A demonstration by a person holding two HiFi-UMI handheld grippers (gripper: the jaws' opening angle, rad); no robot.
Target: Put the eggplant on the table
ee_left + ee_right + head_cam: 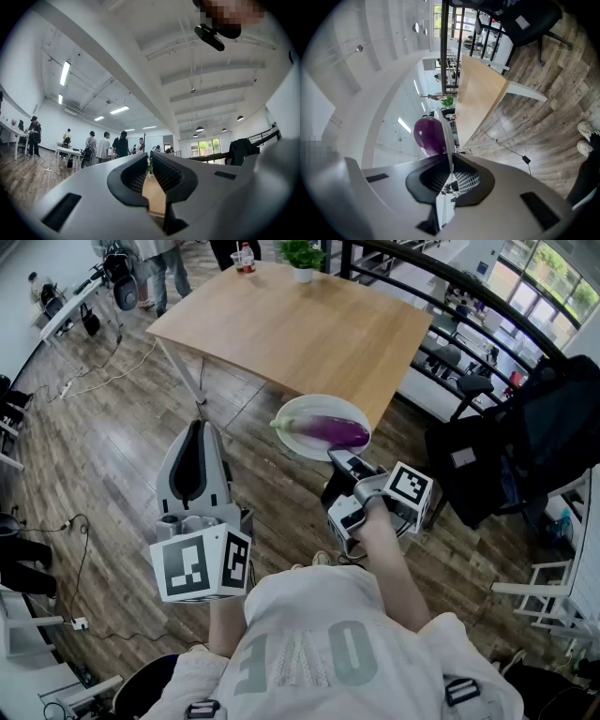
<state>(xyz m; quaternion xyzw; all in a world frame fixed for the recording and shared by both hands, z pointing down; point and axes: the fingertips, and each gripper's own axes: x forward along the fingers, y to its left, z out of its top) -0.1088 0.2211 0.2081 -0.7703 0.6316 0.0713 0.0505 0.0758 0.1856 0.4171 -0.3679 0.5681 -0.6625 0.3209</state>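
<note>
A purple eggplant lies on a white plate that is held in the air just short of the near corner of the wooden table. My right gripper is shut on the plate's near rim. In the right gripper view the plate's edge runs between the jaws, with the eggplant beyond it and the table further on. My left gripper hovers to the left over the floor, shut with nothing in it. The left gripper tilts slightly upward towards the room.
A potted plant and a red-capped bottle stand at the table's far edge. A black chair with dark bags is at the right, by a railing. Several people stand at benches across the room. Cables lie on the wooden floor.
</note>
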